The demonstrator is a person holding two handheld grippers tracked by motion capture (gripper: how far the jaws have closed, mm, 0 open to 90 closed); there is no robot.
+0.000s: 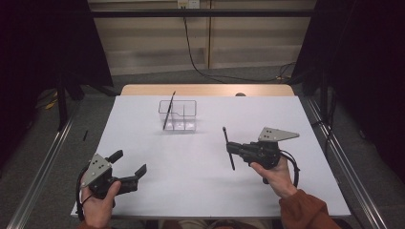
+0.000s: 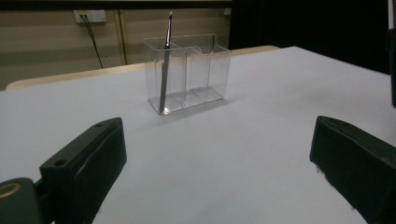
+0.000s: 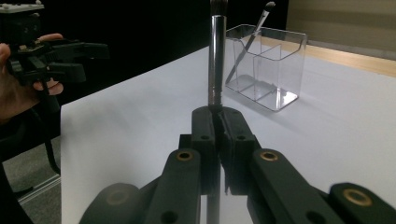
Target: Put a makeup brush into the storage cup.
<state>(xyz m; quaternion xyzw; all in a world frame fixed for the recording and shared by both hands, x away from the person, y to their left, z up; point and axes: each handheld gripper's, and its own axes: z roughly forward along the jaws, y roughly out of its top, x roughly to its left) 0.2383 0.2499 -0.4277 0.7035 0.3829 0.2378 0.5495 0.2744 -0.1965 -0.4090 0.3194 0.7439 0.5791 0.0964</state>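
Right gripper (image 1: pixel 231 149) clamps a brush (image 1: pixel 229 148) above the table (image 1: pixel 205 191). Left gripper (image 1: pixel 129 163) jaws are wide, holding nothing. A second brush (image 1: pixel 169 110) stands in the organizer (image 1: pixel 184 114).

Black left gripper (image 1: pixel 128 168) and right gripper (image 1: pixel 231 150); grey triangular plates (screw-dotted); rust-orange sleeve (image 1: pixel 305 210).

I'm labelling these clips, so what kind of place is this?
Probably a lab recording bench, not a home: a bare white table inside a metal frame with dark curtains, a person holding the left gripper and the right gripper, and a clear organizer for brushes.
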